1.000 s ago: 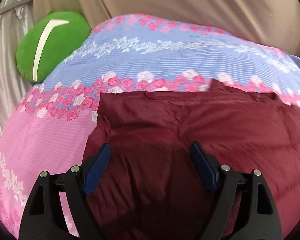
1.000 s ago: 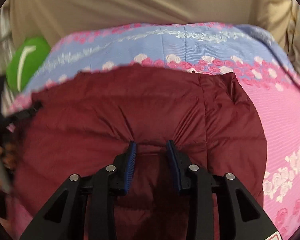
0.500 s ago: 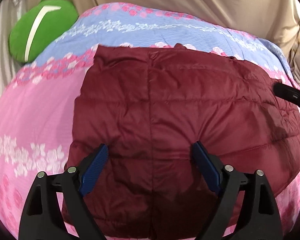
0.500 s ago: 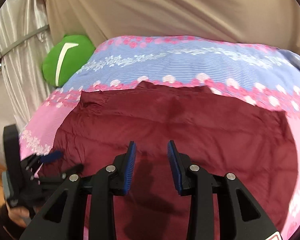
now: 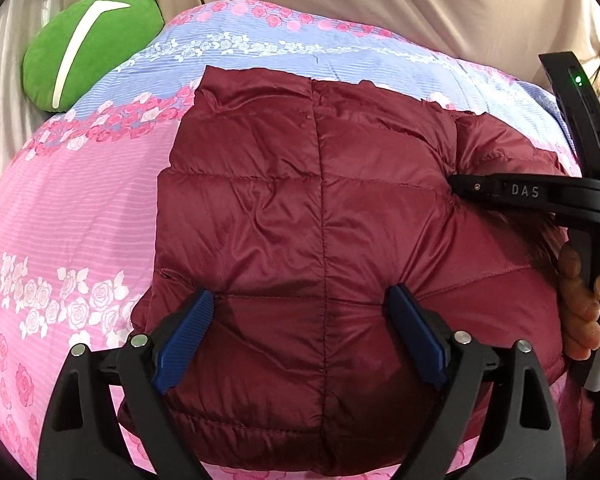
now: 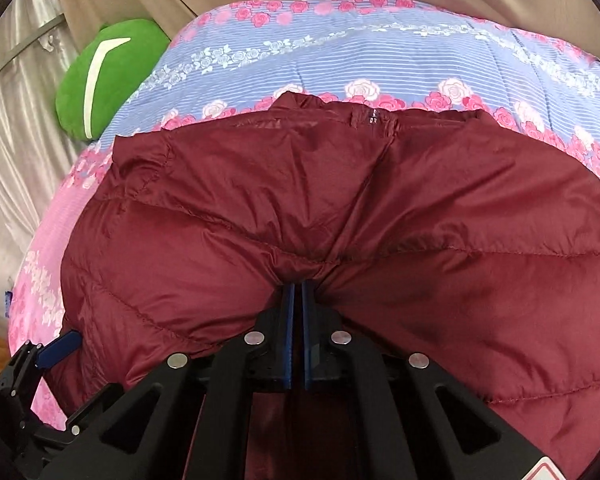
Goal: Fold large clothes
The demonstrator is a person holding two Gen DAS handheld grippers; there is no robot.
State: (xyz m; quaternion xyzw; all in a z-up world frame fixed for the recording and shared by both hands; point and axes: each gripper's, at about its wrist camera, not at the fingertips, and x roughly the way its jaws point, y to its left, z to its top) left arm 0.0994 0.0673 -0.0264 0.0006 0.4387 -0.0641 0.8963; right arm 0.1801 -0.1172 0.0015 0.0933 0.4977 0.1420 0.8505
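Right tongs (image 6: 296, 292) pinch the puffy quilted maroon jacket (image 5: 300, 208) — left tongs (image 5: 304, 316) spread wide, their jaws just opening.

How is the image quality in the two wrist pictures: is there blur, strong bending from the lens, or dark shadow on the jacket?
Left wrist view: sharp, no motion blur; the bed cover bulges from the fisheye lens, corners black; a soft shadow darkens the jacket near the left gripper. Right wrist view: equally sharp and bent; the jacket shines faintly, darker around the right gripper.
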